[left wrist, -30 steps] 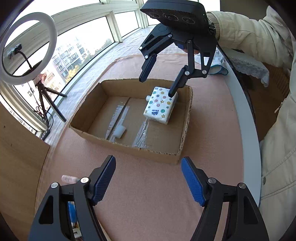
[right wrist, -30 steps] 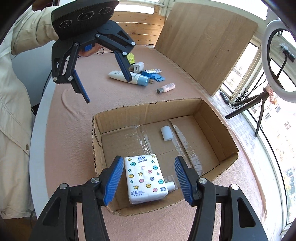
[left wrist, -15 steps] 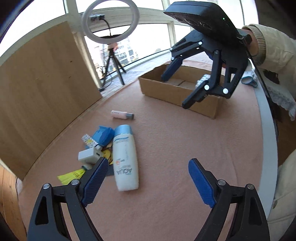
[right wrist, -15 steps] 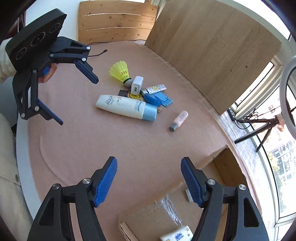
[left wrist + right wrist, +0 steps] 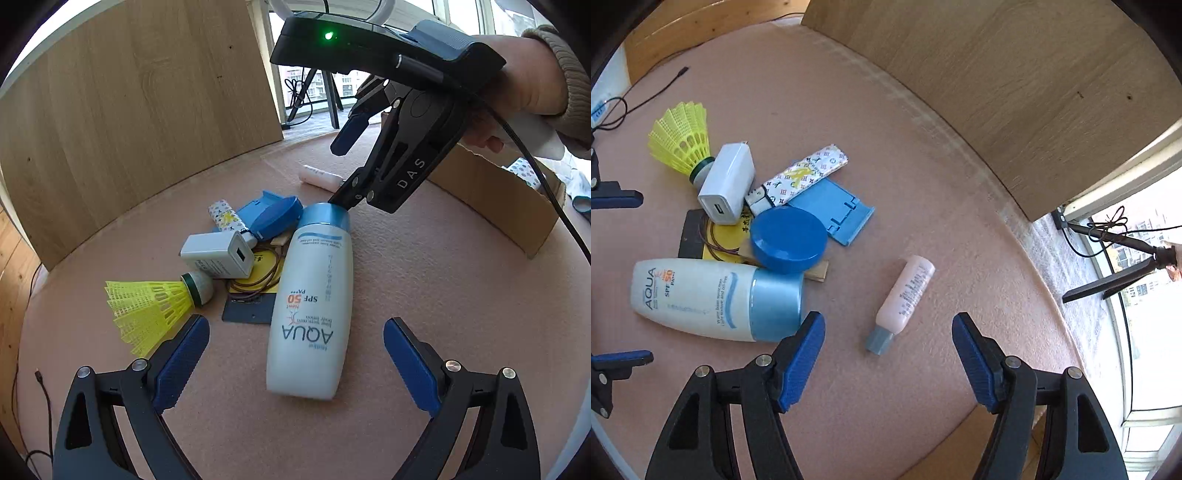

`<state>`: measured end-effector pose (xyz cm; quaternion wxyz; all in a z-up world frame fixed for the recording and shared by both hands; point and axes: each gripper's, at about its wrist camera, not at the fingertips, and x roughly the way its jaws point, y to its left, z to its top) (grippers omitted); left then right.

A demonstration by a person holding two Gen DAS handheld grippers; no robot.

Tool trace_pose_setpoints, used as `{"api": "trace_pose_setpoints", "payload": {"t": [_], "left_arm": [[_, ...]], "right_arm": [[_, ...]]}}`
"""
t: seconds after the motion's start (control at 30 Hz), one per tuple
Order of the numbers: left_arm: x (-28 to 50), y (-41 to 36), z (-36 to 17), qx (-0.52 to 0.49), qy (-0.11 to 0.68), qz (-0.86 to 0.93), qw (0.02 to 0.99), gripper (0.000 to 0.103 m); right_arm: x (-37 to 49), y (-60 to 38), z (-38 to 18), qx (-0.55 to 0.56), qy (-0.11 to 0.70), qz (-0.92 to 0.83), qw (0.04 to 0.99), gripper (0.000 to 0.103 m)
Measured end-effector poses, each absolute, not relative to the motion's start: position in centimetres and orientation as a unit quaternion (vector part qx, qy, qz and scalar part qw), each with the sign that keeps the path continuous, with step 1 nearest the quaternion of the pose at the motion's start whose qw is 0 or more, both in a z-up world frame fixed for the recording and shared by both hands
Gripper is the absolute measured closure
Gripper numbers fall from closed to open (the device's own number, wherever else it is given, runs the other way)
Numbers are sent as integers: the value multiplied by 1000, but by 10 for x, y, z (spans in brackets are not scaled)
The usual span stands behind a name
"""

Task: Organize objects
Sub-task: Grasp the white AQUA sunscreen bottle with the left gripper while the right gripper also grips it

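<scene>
A white sunscreen bottle [image 5: 314, 295] with a blue cap lies flat on the pink table cover. My left gripper [image 5: 295, 354] hovers over its bottom end. Its jaws are opening, the bottle lies between them, and the pads do not touch it. A small pink bottle [image 5: 905, 295] with a grey cap lies apart from the pile. My right gripper [image 5: 888, 334] stands open just above its cap end and holds nothing. In the left wrist view the right gripper [image 5: 345, 166] hangs beyond the sunscreen cap, with a hand holding it.
Beside the sunscreen lie a yellow shuttlecock [image 5: 147, 306], a white charger [image 5: 218, 254], a blue round tin [image 5: 788, 238], a patterned lighter [image 5: 809, 171] and a blue stand [image 5: 834, 210]. The cardboard box [image 5: 498, 195] stands at the right. A wooden board [image 5: 129, 110] walls the far side.
Both grippers swung from the cardboard box over to the pile. The tissue pack stayed in the box. The left one came down close over the sunscreen bottle, jaws wider.
</scene>
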<state>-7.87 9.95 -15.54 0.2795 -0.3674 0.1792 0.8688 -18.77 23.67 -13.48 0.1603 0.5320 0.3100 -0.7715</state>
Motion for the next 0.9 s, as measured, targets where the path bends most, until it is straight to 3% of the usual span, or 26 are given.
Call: {"api": "trace_pose_setpoints", "payload": {"t": [0.1,0.17,0.4,0.67,0.7,0.77,0.9], "left_arm": [[-79,89,-158,-386,165,855,304,7],[-73,80,-162,-402,169,837,332,14],[-10,28,-168,-401,239,781,413,15],[-9,8,-159,-388,210,802,402,16],[-22,12,-160,-390,204,801,407,18],[-24,17,-163,-398,213,795,405,35],[-24,15,-164,-408,198,789,414,45]], "right_arm": [[-176,229,-134,536,295,-765,201,36],[-159,221,-130,535,292,-757,235,36],[-68,163,-130,532,314,-698,360,36],[-38,155,-133,450,391,-690,410,36],[-42,153,-131,440,399,-682,425,36],[-49,147,-129,410,421,-669,455,36],[-64,132,-139,395,451,-624,500,36]]}}
